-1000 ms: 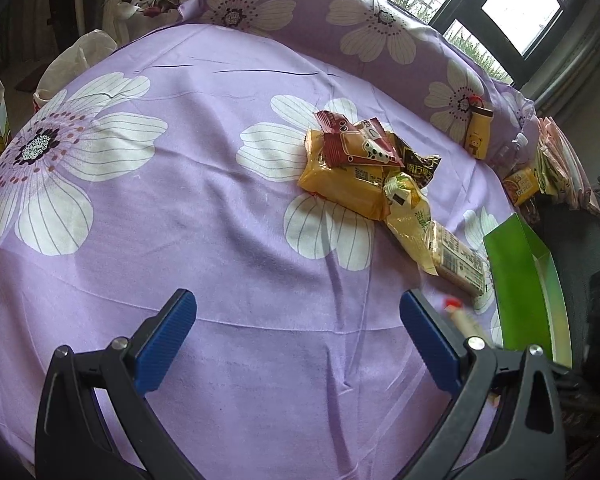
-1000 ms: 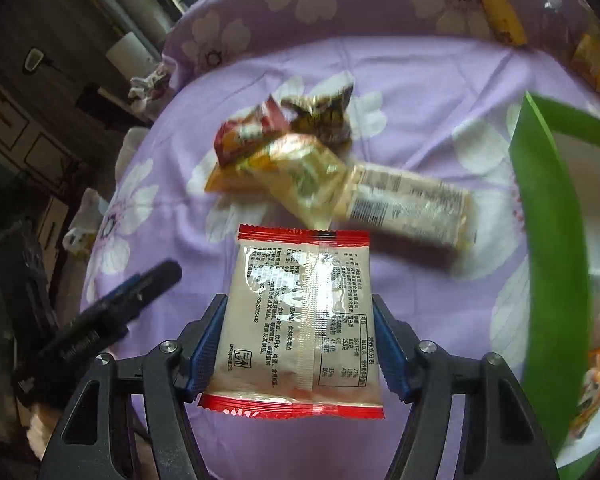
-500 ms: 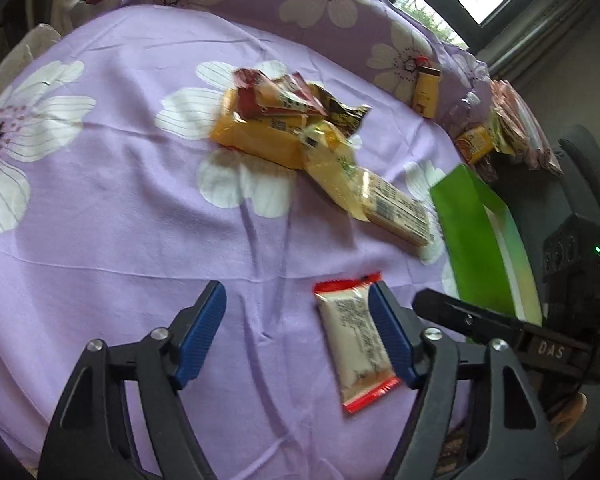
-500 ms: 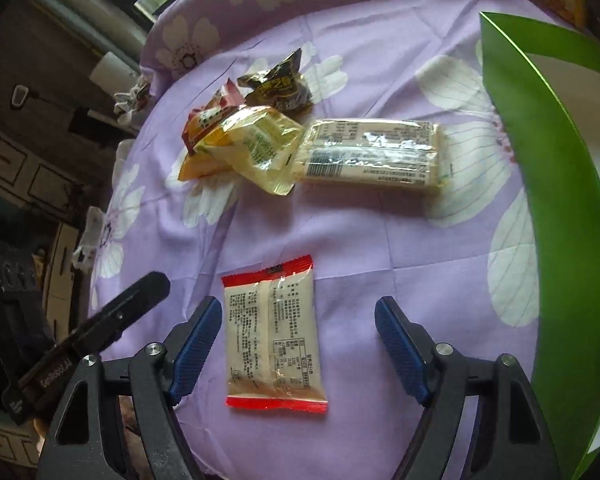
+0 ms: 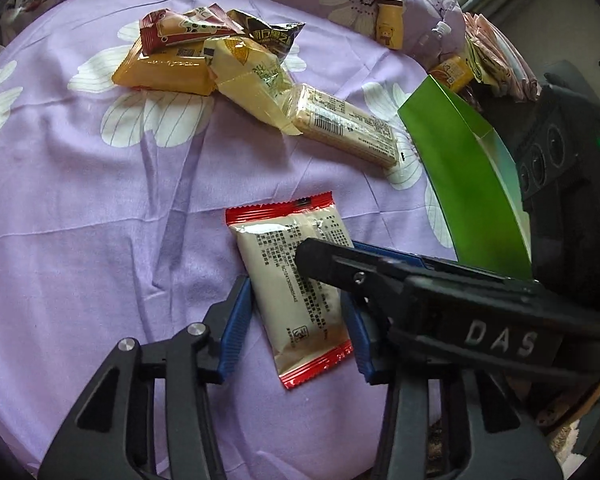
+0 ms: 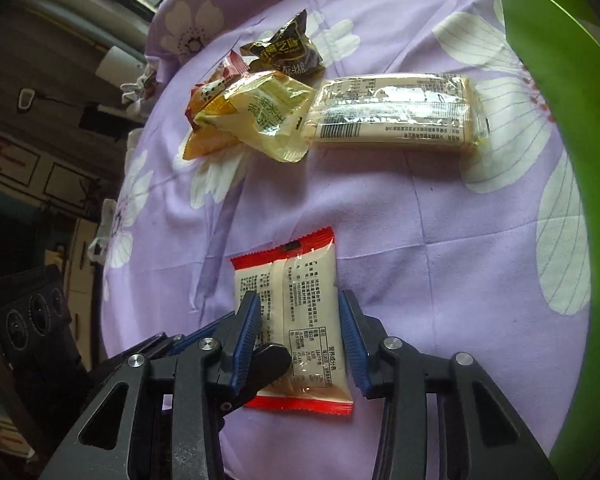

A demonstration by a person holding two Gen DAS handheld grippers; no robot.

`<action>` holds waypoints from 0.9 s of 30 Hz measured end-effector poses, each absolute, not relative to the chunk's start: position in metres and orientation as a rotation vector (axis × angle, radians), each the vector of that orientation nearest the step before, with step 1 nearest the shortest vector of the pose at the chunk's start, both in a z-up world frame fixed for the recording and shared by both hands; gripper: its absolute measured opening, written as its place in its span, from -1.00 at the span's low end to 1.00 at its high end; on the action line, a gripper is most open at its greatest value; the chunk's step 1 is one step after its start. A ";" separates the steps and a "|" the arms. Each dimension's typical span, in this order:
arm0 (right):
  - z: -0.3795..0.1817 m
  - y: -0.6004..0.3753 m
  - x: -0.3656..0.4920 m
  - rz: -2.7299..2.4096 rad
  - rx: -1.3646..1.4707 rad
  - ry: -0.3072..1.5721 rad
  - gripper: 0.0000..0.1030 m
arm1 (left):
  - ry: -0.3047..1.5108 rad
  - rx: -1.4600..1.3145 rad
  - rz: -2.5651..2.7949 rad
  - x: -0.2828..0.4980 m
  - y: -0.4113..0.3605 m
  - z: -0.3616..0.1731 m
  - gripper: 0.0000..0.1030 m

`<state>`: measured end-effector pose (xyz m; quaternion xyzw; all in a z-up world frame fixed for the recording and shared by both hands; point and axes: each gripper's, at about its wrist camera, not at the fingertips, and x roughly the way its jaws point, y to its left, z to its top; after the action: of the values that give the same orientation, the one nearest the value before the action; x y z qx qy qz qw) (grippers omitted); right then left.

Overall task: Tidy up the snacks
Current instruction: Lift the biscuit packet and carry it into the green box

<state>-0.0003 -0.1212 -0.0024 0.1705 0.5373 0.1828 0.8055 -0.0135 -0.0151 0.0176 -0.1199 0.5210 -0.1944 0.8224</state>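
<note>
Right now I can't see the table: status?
Both tools closing around red-edged snack packet, left tool, right tool. Packet flat on cloth. Tools crowd each other; green box alongside.

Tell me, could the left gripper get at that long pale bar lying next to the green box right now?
Probably not at once. The left gripper has its jaws closing around the red-edged packet, and the right gripper crosses in front of it. Beyond them the cloth up to the long bar lies bare.

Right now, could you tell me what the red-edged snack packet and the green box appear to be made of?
Red-edged snack packet: likely thin glossy plastic film; it shows glare, a centre seam and serrated sealed ends. Green box: probably coated cardboard; thin flat stiff walls, sharp folded corner, slight sheen, paler inside.
</note>
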 end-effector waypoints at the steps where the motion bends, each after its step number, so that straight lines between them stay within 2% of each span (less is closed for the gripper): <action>1: 0.000 -0.115 -0.003 0.372 0.315 1.135 -0.16 | 1.099 -0.231 -0.406 -0.014 -0.018 0.018 -0.13; 7: 0.010 -0.107 -0.011 0.323 0.237 1.074 -0.16 | 1.041 -0.200 -0.392 -0.019 -0.020 0.027 -0.13; 15: 0.064 -0.116 -0.040 0.352 0.224 0.871 -0.16 | 0.846 -0.128 -0.366 -0.036 -0.033 0.078 -0.13; 27: 0.129 -0.149 -0.063 0.333 0.271 0.690 -0.15 | 0.654 -0.084 -0.407 -0.049 -0.066 0.143 -0.14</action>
<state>-0.0629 -0.1491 0.1293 0.1319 0.3355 0.1621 0.9186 -0.0493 -0.0659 0.1428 -0.0410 0.3191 -0.1985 0.9258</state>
